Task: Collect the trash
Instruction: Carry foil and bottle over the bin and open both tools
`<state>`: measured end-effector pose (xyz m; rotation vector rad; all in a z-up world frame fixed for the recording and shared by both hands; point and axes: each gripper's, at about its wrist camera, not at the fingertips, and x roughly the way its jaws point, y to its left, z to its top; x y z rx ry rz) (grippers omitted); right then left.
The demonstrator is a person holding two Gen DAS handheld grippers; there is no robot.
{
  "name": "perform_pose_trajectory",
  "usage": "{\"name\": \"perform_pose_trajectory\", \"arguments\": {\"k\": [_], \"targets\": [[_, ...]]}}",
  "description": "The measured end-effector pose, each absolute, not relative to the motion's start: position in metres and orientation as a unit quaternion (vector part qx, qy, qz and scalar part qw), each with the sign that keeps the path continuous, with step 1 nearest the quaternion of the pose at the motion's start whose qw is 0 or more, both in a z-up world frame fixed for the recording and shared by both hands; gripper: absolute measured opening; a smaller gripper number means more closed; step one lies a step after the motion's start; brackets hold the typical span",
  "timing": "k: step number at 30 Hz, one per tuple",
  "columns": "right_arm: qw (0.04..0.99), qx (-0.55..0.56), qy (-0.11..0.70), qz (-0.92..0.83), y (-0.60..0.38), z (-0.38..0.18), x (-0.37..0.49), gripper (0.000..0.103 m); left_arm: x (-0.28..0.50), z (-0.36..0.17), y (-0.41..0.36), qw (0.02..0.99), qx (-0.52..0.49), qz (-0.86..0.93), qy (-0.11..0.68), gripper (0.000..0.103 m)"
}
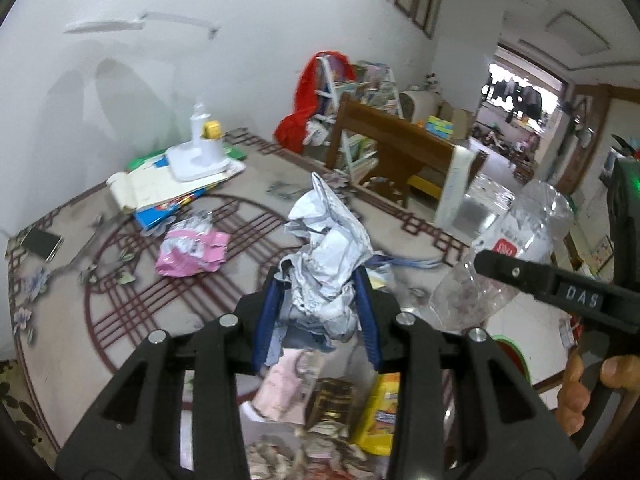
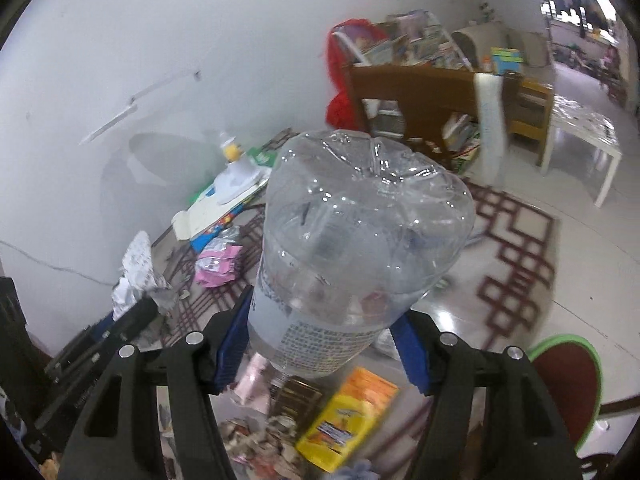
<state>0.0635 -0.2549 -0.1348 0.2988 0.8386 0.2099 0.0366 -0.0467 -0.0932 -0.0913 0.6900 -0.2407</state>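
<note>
My left gripper [image 1: 320,276] is shut on a crumpled white plastic wrapper [image 1: 326,252] and holds it above the table; the wrapper also shows in the right wrist view [image 2: 136,276]. My right gripper [image 2: 324,328] is shut on a clear empty plastic bottle [image 2: 360,240], bottom end facing the camera; the bottle also shows at the right of the left wrist view [image 1: 516,252]. Below both grippers lies a heap of trash with a yellow packet [image 2: 344,428] and a pink wrapper [image 1: 284,384]. A pink-and-white wrapper [image 1: 192,252] lies on the patterned table [image 1: 60,320].
A stack of books and papers with a white desk lamp base [image 1: 200,156] stands at the table's far side by the wall. A phone [image 1: 40,242] lies at the left edge. A wooden chair [image 1: 392,148] and a cluttered shelf stand behind. A red stool [image 2: 568,384] is at right.
</note>
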Motion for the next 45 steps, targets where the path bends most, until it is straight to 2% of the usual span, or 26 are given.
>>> {"name": "perform_pose_trajectory", "arguments": {"k": [33, 45], "targets": [[0.892, 0.205, 0.383, -0.129, -0.451, -0.143, -0.050, 0.063, 0.011, -0.063, -0.242, 0.902, 0.043, -0.316, 0.291, 0.036], [0.852, 0.226, 0.424, -0.210, -0.503, -0.170, -0.076, 0.063, 0.028, -0.134, -0.335, 0.829, 0.059, -0.403, 0.383, 0.036]]}}
